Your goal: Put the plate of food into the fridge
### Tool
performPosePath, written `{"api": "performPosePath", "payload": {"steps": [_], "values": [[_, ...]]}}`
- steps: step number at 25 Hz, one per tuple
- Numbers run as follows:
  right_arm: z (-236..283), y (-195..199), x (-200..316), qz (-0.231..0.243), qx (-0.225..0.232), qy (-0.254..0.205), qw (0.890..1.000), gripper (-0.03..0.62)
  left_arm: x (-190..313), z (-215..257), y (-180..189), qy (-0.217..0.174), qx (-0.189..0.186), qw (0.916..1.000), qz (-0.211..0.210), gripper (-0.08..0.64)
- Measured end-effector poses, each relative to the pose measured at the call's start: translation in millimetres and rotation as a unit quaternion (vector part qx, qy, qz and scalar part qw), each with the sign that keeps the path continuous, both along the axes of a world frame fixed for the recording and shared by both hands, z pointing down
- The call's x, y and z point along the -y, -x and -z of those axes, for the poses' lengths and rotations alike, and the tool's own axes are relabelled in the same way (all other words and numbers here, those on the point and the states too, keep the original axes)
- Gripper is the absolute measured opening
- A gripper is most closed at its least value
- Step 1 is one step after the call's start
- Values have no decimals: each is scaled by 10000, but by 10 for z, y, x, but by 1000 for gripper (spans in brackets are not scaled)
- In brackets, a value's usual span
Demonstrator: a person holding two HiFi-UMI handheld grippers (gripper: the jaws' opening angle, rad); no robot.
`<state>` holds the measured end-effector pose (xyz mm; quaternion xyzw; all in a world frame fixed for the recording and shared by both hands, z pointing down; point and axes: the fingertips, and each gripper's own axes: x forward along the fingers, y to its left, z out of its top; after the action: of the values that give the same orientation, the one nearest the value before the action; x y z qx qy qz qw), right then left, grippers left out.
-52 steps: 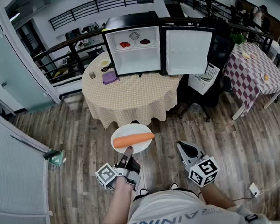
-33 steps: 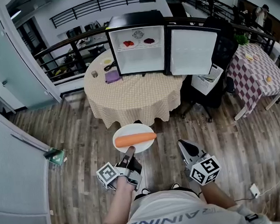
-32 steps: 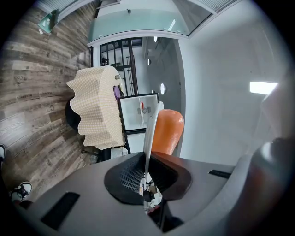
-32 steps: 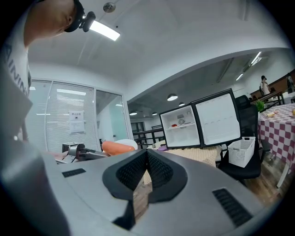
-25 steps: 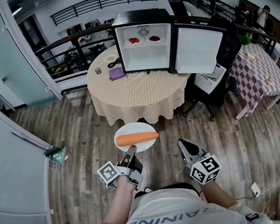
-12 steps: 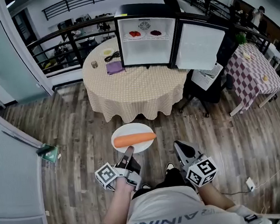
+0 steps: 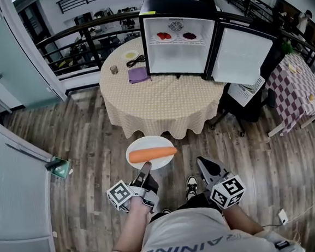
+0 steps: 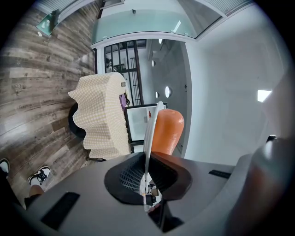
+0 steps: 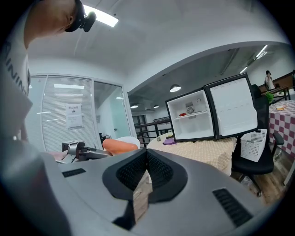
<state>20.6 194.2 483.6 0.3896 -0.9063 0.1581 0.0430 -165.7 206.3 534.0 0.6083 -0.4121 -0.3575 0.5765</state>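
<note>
We have the plate [image 7: 148, 163] by its near rim: the left gripper [image 7: 145, 167] has its jaws pinched almost together on that thin edge. The plate reaches straight out ahead of them, roughly level, in the air above the wooden floor [image 7: 87, 140] and just short of the table's [image 7: 161, 103] near edge. The carrot [image 7: 152, 154] lies across the middle of the plate, loose, with its long axis running left to right, square to the line of the jaws and to the way we face. The right gripper [image 7: 205, 165] hangs beside the left one with its jaws pressed together on nothing, near the plate's right side but not touching it. The fridge [image 7: 178, 38] stands at the table's far edge, a little right of our line. Its door [image 7: 243, 55] is swung wide to the right, and its open mouth faces us across the whole cloth-covered top. The upper shelf carries two small dishes of red food, and the space below it looks bare. We judge that the carry is only partly done. The table lies between the plate and the fridge, and the left arm is the one that has to deliver. With the grip only at one edge, a dip of the far rim could send the carrot rolling off forward. We would keep the plate level and the right gripper close under its free side.
</note>
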Motion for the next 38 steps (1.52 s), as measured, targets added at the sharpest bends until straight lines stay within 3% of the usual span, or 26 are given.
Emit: {"api": "performPosePath", "payload": {"steps": [6,16,25,32,38], "values": [[60,-180,662,-32,53,-11,10000,20,587,107,-69,-58,-17,9999,115,26],[8,-732,1579,71,173,169,9997,20,1478,141,-640,113,95,9998,155,26],[-168,-1280,2203,60,244,262,9993,20,1976,127,-1040,246,245,9992,221,26],[-226,-1306,2461,81,315,322,9990,20,2270,68,-1101,312,233,9990,203,25],[-244,-1378,2807,-196,189,290,9992,20,2685,-19,-1093,320,91,9994,47,26]]}}
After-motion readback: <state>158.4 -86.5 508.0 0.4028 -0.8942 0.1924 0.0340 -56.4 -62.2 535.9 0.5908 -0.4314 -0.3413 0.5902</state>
